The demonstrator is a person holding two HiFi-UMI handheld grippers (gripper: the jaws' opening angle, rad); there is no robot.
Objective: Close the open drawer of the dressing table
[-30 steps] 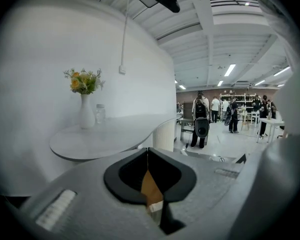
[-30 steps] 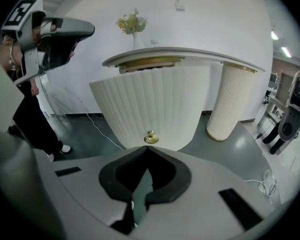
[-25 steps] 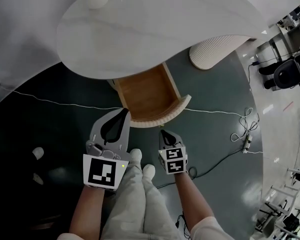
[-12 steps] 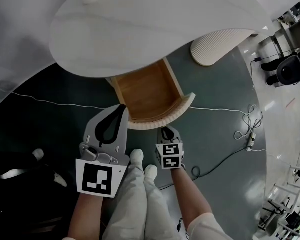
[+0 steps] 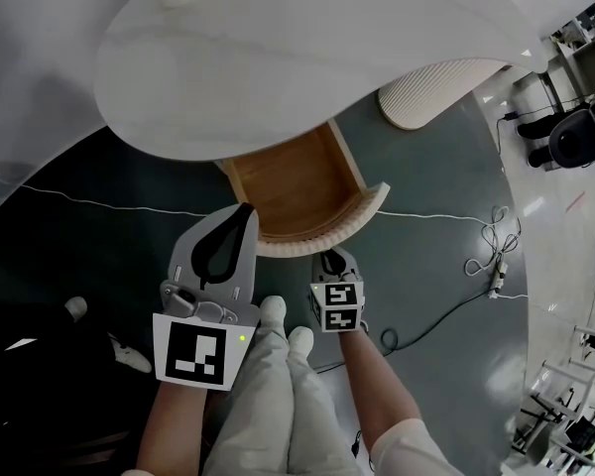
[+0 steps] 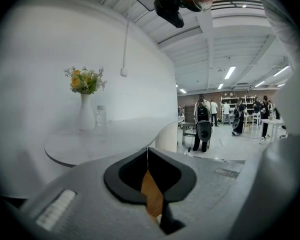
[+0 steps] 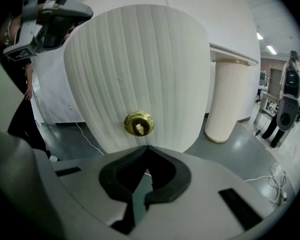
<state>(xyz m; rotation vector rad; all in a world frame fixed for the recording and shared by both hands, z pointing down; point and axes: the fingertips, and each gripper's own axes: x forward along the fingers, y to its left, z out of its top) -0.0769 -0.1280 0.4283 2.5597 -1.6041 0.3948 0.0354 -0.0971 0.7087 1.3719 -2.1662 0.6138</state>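
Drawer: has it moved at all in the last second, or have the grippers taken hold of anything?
No real change. Only the head view shifted a little. The drawer is as far open as before. The left gripper and right gripper stay shut and empty in front of it, and the right one points just under the brass knob. Nothing was gripped or released.

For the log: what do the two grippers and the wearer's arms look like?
Both the left gripper and right gripper have light grey bodies with black jaws tapering to a point. Each carries a white cube with black square markers. A green light shows on the left cube. The sleeves are short and pale.
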